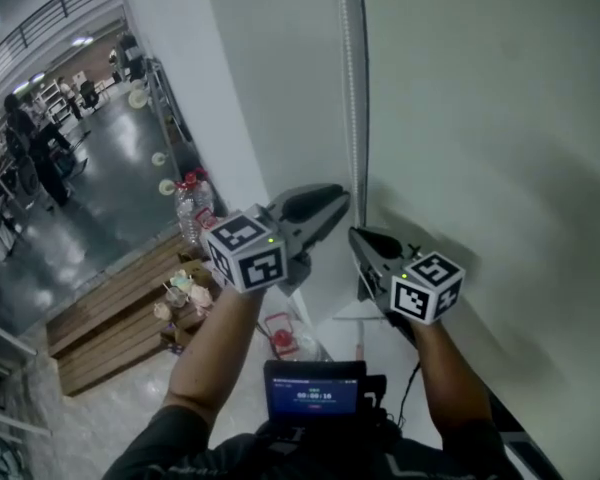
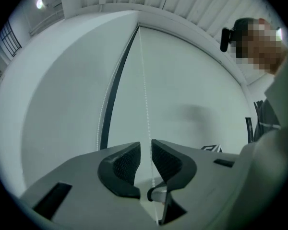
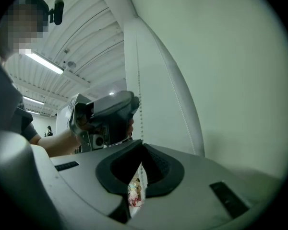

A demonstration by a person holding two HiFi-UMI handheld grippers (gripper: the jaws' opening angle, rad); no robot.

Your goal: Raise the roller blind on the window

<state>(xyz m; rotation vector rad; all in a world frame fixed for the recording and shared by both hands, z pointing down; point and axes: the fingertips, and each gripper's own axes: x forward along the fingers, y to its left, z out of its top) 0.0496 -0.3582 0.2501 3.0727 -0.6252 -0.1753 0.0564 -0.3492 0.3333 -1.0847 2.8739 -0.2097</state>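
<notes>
The white roller blind [image 1: 480,118] hangs flat down the right side, with its bead chain [image 1: 353,88] running straight down along its left edge. My left gripper [image 1: 335,200] is at the chain, the higher of the two. In the left gripper view it [image 2: 145,157] stands open, the chain [image 2: 144,80] passing between the ribbed pads without touching them. My right gripper [image 1: 358,236] sits just below and to the right. In the right gripper view it [image 3: 142,150] is shut on the chain [image 3: 139,114], and a second strand [image 3: 182,114] hangs free beside the blind [image 3: 221,56].
A white wall [image 1: 180,68] borders the blind on the left. Far below lie wooden pallets [image 1: 120,298], water bottles [image 1: 192,208] and small clutter. A person [image 1: 35,138] stands at far left. A screen device [image 1: 315,390] is at my chest.
</notes>
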